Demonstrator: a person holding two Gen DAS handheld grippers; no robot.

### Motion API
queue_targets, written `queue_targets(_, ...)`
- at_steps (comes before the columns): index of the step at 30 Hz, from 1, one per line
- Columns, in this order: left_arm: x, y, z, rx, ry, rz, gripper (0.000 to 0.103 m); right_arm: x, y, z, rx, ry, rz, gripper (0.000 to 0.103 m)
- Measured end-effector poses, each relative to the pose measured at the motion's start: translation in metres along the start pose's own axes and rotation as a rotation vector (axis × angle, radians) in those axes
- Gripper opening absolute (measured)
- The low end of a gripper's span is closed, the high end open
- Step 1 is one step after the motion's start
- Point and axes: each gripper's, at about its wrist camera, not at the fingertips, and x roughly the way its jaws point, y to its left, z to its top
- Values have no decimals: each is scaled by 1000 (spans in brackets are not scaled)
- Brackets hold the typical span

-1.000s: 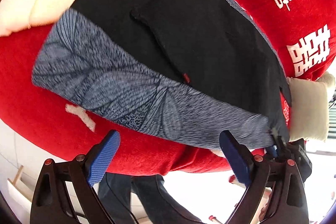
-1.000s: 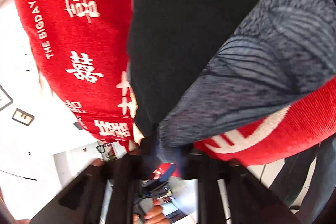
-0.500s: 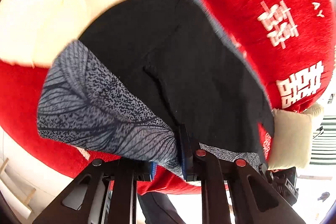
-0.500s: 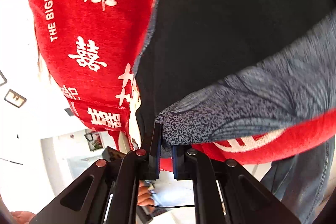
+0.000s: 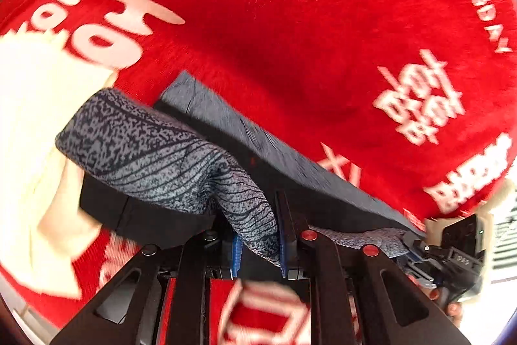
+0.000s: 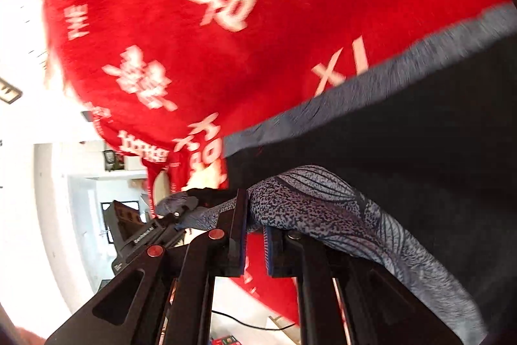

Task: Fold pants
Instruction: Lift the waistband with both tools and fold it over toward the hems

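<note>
The pants (image 5: 155, 157) are black with a blue-grey leaf-patterned band and lie on a red cloth with white lettering. My left gripper (image 5: 258, 243) is shut on the patterned band and holds it lifted over the black part. My right gripper (image 6: 255, 235) is shut on the same patterned band (image 6: 323, 209) at its other end, also raised. The black body of the pants (image 6: 404, 144) fills the right of the right wrist view. The other gripper shows at the far right of the left wrist view (image 5: 452, 251).
The red cloth (image 5: 307, 37) covers the whole work surface. A cream cushion or fabric (image 5: 35, 118) lies at the left edge. The surface's edge and a white room show at the left of the right wrist view (image 6: 48, 183).
My left gripper shut on the patterned band, which it stood open before. Both grippers have lifted the band and carried it forward over the black part of the pants.
</note>
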Motion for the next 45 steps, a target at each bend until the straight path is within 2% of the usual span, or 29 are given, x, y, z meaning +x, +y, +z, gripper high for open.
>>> queue_targets(1, 14, -2, 6, 6, 4, 16, 19, 12, -8, 18, 13, 17, -16, 9)
queue_targets(6, 70, -6, 26, 16, 52, 115, 23, 50, -46, 61, 38, 85, -87, 9)
queue_targets(8, 73, -9, 27, 24, 54, 127, 24, 59, -57, 68, 49, 95, -96, 9)
queue_targets(12, 51, -24, 22, 73, 62, 136, 30, 60, -61, 73, 58, 113, -69, 10)
queue_targets(13, 44, -28, 21, 89, 52, 159, 56, 59, -60, 75, 51, 125, -72, 11)
queue_targets(14, 34, -32, 20, 114, 15, 207, 91, 59, -59, 77, 48, 132, -78, 13)
queue_targets(15, 22, -36, 20, 137, -37, 237, 95, 57, -57, 79, 44, 139, -84, 15)
queue_targets(16, 14, -36, 19, 155, -57, 236, 95, 56, -55, 81, 40, 150, -83, 20)
queue_targets(18, 12, -35, 20, 164, -29, 251, 95, 54, -48, 83, 24, 161, -86, 32)
queue_targets(20, 17, -34, 15, 165, -1, 289, 95, 47, -38, 83, -1, 151, -61, 56)
queue_targets(21, 22, -36, 9, 171, 16, 306, 95, 40, -32, 81, -9, 141, -44, 63)
queue_targets(22, 26, -41, 2, 189, 33, 317, 95, 34, -27, 79, -17, 126, -40, 75)
queue_targets(23, 29, -48, -6, 211, 41, 320, 95, 26, -23, 76, -27, 110, -43, 80)
queue_targets(25, 34, -68, -30, 273, 63, 319, 95, 7, -16, 66, -55, 72, -79, 80)
queue_targets(27, 38, -88, -54, 314, 101, 280, 95, -20, -12, 50, -98, 25, -150, 80)
queue_targets(31, 46, -128, -105, 404, 189, 188, 95, -73, -16, 3, -204, -61, -408, 80)
queue_targets(32, 47, -140, -117, 427, 212, 163, 95, -89, -22, -16, -215, -79, -477, 80)
queue_targets(35, 55, -174, -157, 507, 293, 80, 95, -128, -40, -66, -191, -114, -584, 80)
queue_targets(40, 62, -216, -203, 611, 359, -41, 95, -182, -85, -155, -30, -172, -671, 80)
queue_targets(41, 66, -224, -212, 637, 370, -55, 95, -195, -98, -182, 32, -199, -674, 80)
queue_targets(45, 86, -243, -241, 680, 427, -87, 95, -207, -137, -245, 168, -238, -675, 80)
